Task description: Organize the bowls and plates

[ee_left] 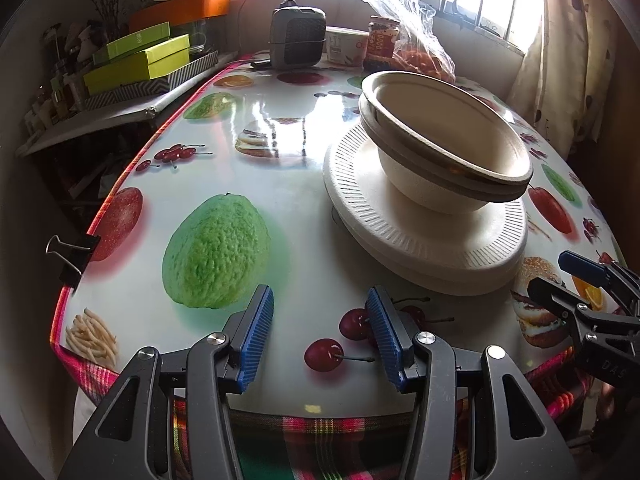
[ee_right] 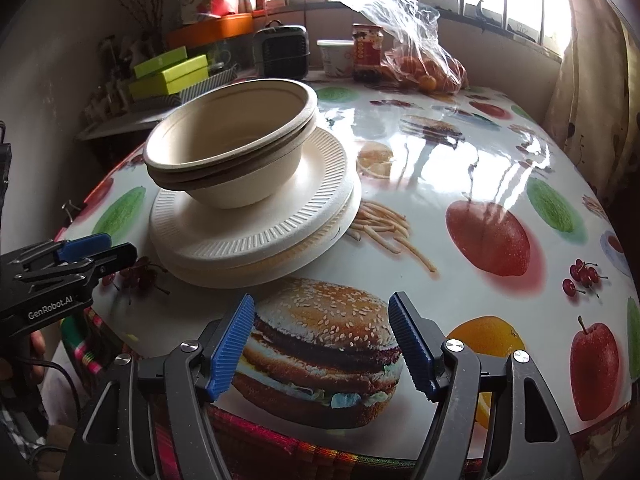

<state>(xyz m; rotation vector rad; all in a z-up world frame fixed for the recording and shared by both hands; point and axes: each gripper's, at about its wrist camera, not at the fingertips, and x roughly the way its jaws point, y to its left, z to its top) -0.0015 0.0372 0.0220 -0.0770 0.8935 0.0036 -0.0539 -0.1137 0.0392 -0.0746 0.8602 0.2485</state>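
A stack of beige paper bowls [ee_left: 448,148] sits nested on a stack of white ribbed paper plates [ee_left: 420,236] on the fruit-print table. The same bowls [ee_right: 228,148] and plates [ee_right: 256,228] show in the right wrist view. My left gripper [ee_left: 320,332] is open and empty, over the table's near edge, left of and below the plates. My right gripper [ee_right: 322,340] is open and empty, over the burger print in front of the plates. Each gripper also shows in the other's view: the right one [ee_left: 568,284] and the left one [ee_right: 100,250].
At the table's far end stand a small grey heater [ee_left: 298,36], a white tub [ee_left: 347,46], a jar [ee_left: 382,42] and a plastic bag of oranges [ee_left: 416,44]. Green boxes [ee_left: 140,60] lie on a side shelf at left. A binder clip [ee_left: 70,254] grips the left table edge.
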